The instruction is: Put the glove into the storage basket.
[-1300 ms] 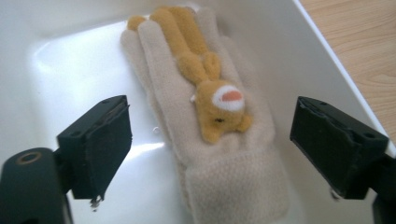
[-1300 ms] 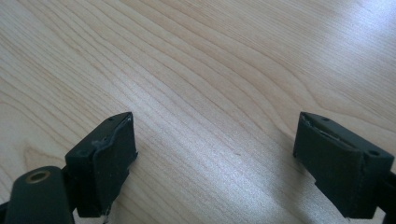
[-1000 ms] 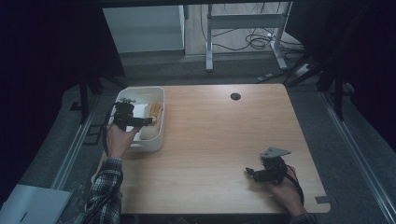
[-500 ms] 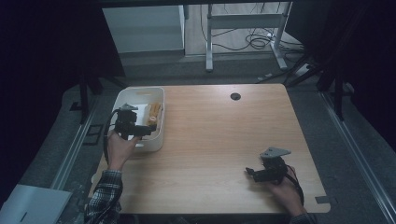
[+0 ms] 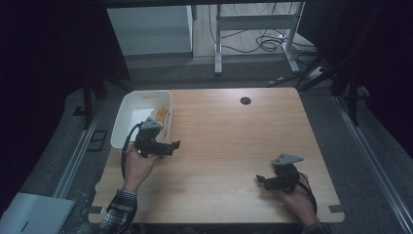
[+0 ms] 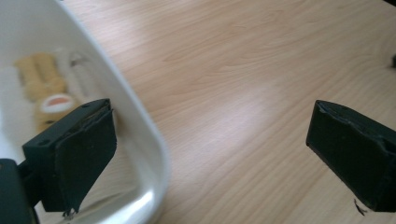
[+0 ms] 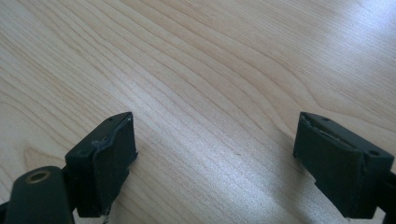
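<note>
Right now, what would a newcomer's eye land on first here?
The white bin at the table's far left edge, with a yellow toy lying inside it. Next, the left gripper, open and empty by the bin's near corner. The right gripper sits open over bare wood at the near right.

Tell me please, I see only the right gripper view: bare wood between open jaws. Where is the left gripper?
Observer: The left gripper is at the near right corner of the white bin.
Operator: Does it hold anything?
Observer: No; its jaws have just been opening, with nothing gripped between them.
Operator: Is the bin empty?
Observer: No, yellowish items lie inside, too blurred to name.
</note>
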Tool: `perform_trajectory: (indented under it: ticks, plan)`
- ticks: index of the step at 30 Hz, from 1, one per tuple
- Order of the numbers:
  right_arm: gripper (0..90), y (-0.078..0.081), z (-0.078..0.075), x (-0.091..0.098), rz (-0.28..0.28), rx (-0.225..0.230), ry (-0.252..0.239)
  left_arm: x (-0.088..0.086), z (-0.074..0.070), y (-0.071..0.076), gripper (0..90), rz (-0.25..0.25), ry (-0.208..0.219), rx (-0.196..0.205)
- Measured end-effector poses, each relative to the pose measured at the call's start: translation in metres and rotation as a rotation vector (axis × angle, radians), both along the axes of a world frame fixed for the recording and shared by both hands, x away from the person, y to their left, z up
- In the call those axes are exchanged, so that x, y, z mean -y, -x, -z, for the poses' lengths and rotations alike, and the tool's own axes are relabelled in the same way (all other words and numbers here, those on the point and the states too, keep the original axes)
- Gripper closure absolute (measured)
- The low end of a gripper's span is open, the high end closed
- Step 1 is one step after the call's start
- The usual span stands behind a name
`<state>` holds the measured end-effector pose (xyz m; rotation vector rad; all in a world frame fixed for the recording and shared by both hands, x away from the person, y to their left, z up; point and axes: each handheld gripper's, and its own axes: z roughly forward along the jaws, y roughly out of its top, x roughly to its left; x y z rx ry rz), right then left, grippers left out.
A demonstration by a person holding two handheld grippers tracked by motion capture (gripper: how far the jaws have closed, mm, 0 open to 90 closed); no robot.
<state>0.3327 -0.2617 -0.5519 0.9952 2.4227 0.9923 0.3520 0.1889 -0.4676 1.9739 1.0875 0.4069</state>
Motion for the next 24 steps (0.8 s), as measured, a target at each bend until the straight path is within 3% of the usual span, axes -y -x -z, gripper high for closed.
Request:
perform_trajectory:
  ticks: [10, 17, 24]
  plan:
    - [13.3, 0.000, 0.000, 0.000, 0.000, 0.000, 0.000, 0.036, 0.021, 0.019, 2.0, 0.099, 0.002, 0.025]
    - [13.3, 0.000, 0.000, 0.000, 0.000, 0.000, 0.000, 0.051, 0.032, 0.026, 1.9, 0.141, -0.001, 0.026]
    - [13.3, 0.000, 0.000, 0.000, 0.000, 0.000, 0.000, 0.064, 0.058, 0.032, 1.9, 0.175, -0.016, -0.004]
